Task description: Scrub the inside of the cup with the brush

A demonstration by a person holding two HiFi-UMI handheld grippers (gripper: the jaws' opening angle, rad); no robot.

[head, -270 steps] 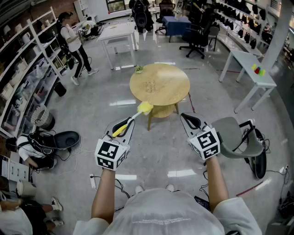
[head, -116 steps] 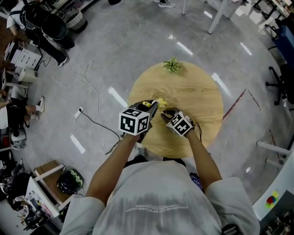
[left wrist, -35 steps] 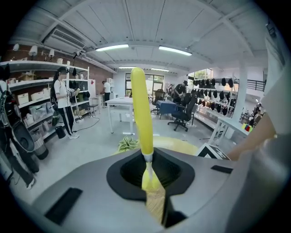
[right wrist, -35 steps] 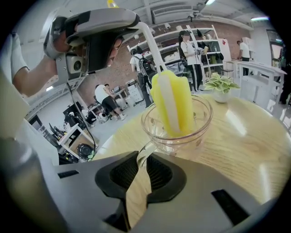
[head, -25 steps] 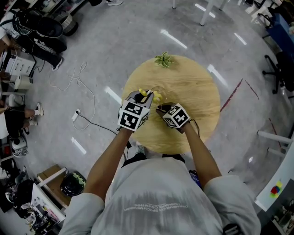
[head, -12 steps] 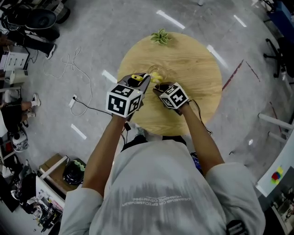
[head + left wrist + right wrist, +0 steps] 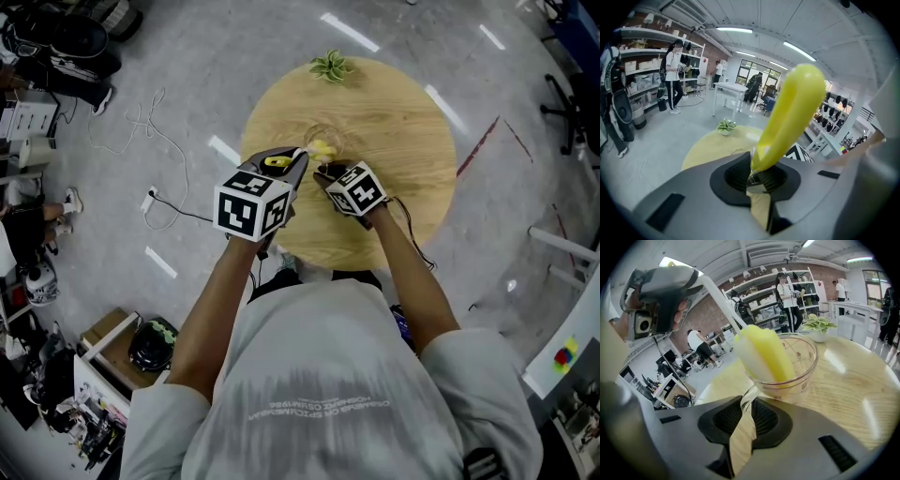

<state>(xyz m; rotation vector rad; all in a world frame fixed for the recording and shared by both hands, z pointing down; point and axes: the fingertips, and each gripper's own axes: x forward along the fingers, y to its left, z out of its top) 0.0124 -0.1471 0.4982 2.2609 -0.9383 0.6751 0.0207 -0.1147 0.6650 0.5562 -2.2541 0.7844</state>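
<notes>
A clear glass cup (image 7: 806,357) is standing upright on a round wooden table (image 7: 403,122), slightly toward ten o'clock from the table's middle in the head view. A small green plant (image 7: 330,66) is sitting at the table's twelve o'clock rim, well apart from the cup.

The right gripper (image 7: 745,416) is being held at about five o'clock of the cup. Its jaws are closed on the cup's thin glass handle, which is showing between the pads in the right gripper view.

A brush (image 7: 792,108) is being gripped by the left gripper (image 7: 757,176), which is being held at about eight o'clock of the cup. In the left gripper view the jaws are clamped around the lower end of the yellow handle, which is rising toward one o'clock. In the right gripper view a pale stem is running down from eleven o'clock, and the brush's yellow and white head is being pressed inside the cup against the near wall, with its top showing above the rim.

Both arms are being reached forward from the person's body at six o'clock. A cable is lying on the grey floor at nine o'clock of the table.
</notes>
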